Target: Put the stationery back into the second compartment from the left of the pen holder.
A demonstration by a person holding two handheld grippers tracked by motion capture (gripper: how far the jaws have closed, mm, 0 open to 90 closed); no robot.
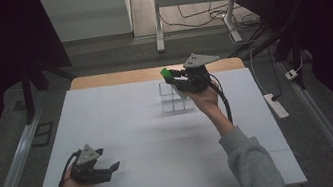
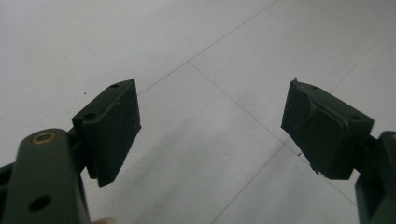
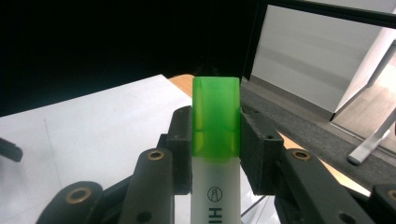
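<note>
Highlighter (image 3: 215, 140), green-capped with a white barrel, sits pinched between the jaws of the right gripper (image 1: 175, 76), which a hand holds up over the far middle of the white table (image 1: 125, 130), at about one o'clock from the table's centre. The jaws press on it from both sides right where the cap meets the barrel, cap end pointing away from the person, so the pen sticks out beyond the jaws. Just below and beside that gripper stands a small clear organiser (image 1: 173, 97) with compartments, and I'd judge the pen is being carried either into or out of it; from the high view the box is too faint and small to say whether anything else is inside. Over at seven o'clock, near the person's edge, the left gripper (image 1: 115, 167) rests low on the table with its jaws spread wide and nothing between them, the bare surface showing in the gap. It looks parked out of the way, leaving the right hand room to work alone.
</note>
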